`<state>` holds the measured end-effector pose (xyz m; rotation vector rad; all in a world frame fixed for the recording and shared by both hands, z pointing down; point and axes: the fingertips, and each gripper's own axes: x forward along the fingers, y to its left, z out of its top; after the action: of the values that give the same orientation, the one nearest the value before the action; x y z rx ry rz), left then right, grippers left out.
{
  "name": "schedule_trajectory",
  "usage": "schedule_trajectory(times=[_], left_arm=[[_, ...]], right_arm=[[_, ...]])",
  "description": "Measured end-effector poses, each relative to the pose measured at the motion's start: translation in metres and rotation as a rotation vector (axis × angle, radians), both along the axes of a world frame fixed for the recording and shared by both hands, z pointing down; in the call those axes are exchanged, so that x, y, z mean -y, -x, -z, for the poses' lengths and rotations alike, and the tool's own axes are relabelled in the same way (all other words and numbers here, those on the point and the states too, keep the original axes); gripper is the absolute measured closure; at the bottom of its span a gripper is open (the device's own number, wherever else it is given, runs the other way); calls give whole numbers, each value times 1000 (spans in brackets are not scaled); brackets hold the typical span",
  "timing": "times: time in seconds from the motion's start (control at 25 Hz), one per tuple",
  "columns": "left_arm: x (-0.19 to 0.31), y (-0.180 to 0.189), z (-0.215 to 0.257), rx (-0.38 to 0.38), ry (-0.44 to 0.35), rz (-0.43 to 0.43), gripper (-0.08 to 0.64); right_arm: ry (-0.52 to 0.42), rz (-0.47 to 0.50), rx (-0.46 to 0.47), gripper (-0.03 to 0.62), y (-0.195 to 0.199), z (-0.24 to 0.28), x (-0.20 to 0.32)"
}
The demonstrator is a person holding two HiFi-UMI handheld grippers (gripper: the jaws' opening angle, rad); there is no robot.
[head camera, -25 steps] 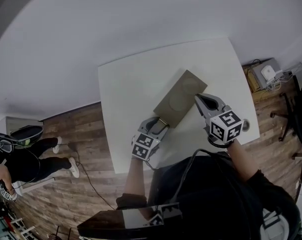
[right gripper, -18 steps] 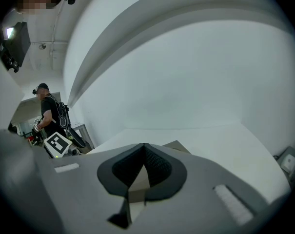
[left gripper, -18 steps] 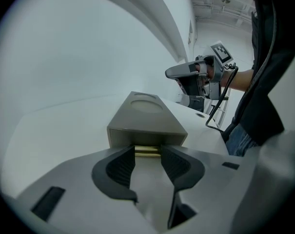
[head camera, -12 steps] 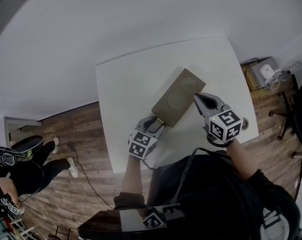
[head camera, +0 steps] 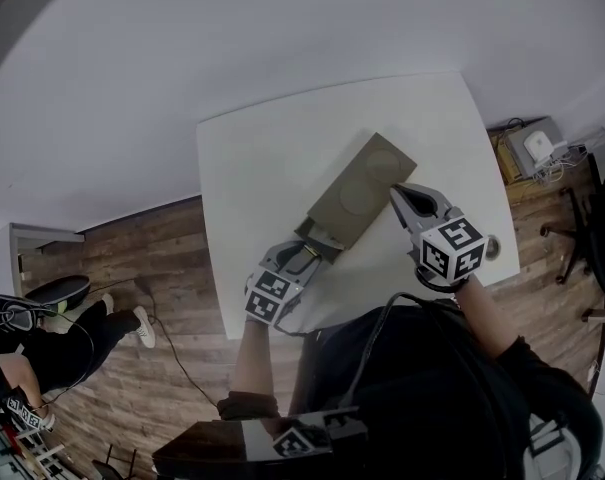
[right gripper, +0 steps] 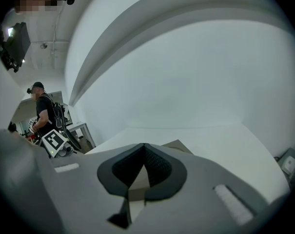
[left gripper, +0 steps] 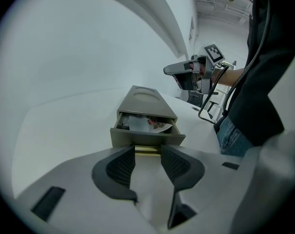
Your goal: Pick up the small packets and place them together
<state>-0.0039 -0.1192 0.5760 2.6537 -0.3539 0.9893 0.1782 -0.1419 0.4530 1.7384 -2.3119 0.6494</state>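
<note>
Left gripper (left gripper: 147, 150) pinches drawer handle (left gripper: 147, 151); packets (left gripper: 146, 124) seemingly illegible.

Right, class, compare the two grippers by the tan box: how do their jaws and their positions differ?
The left gripper has just been closing its jaws, which now stand apart on the handle; the right gripper has its jaws together with nothing between them. The left gripper sits at the open drawer; the right gripper sits by the long side of the box. Both point towards the box.
</note>
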Motion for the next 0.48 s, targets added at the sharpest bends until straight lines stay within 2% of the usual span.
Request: schedule_trajectory(times=[0.48], left_arm=[[-21, 47, -1, 33, 16, 19, 394]], right_arm=[[25, 36, -16, 597, 12, -7, -4]])
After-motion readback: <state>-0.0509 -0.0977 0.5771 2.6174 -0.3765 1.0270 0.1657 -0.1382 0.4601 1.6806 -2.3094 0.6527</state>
